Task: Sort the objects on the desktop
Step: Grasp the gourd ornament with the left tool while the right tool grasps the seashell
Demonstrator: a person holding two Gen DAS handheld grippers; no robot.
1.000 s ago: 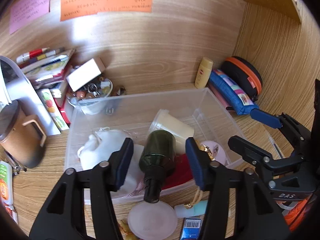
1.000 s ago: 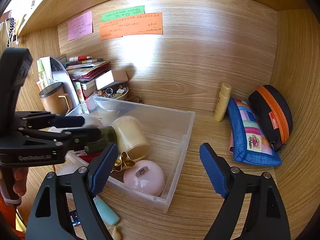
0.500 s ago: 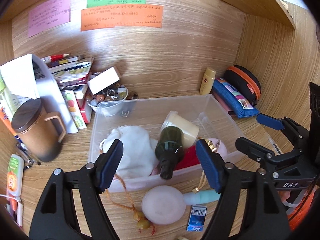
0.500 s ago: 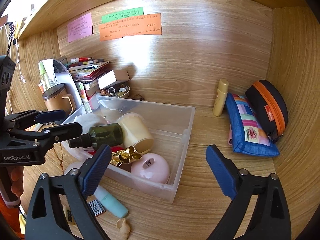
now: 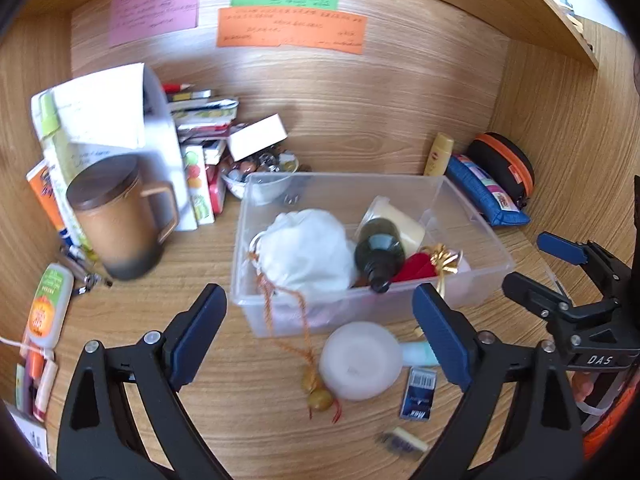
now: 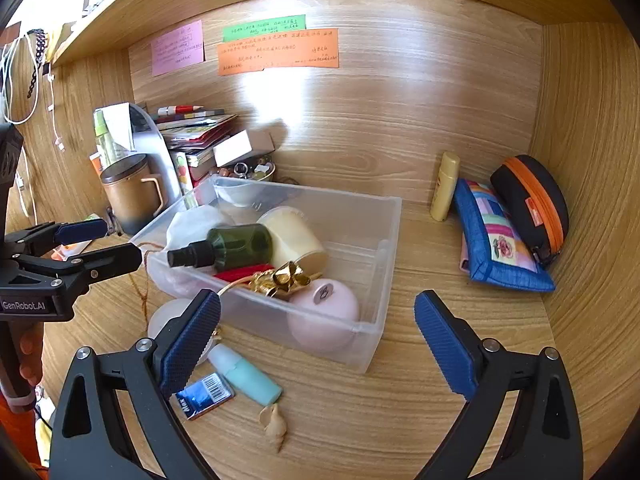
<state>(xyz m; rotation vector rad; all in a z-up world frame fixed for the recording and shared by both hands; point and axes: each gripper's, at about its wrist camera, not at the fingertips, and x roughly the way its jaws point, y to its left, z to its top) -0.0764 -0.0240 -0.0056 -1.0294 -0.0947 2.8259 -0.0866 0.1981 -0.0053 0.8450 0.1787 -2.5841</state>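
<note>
- sorting is partly done, judging by the clear bin (image 6: 384,248) on the bench (image 6: 420,400): a green spray bottle (image 6: 232,245), a cream jar (image 6: 292,236), a white pouch (image 5: 308,252), a gold bow (image 6: 282,276) and a pink round case (image 6: 324,312) are lying inside it.
- both tools are hanging with fingers spread wide and gripping nothing: the left tool (image 5: 320,340) is hovering over the bin's near wall, the right tool (image 6: 318,340) over the bin's near corner.
- things waiting in front of the bin: a frosted round lid (image 5: 360,360), a teal tube (image 6: 244,374), a small blue packet (image 6: 204,396) and a shell (image 6: 274,428).
- the next pick is probably one of these; the tube looks easiest, gripped across its narrow body with fingers lowered on both sides.
- the round lid is lying flat and wide, so it is likely needing an edge grip or a tilt first.
- the pouch's orange cord (image 5: 288,320) is trailing over the bin wall onto the bench, ending just beside the lid; a careless lift may be snagging it.
- the left view is motion-blurred, so the shell is reading only as a smear there.
- the right tool's near finger is covering part of the lid and the packet's corner.
- the writing on the wall notes (image 6: 276,50) is too small to read.
</note>
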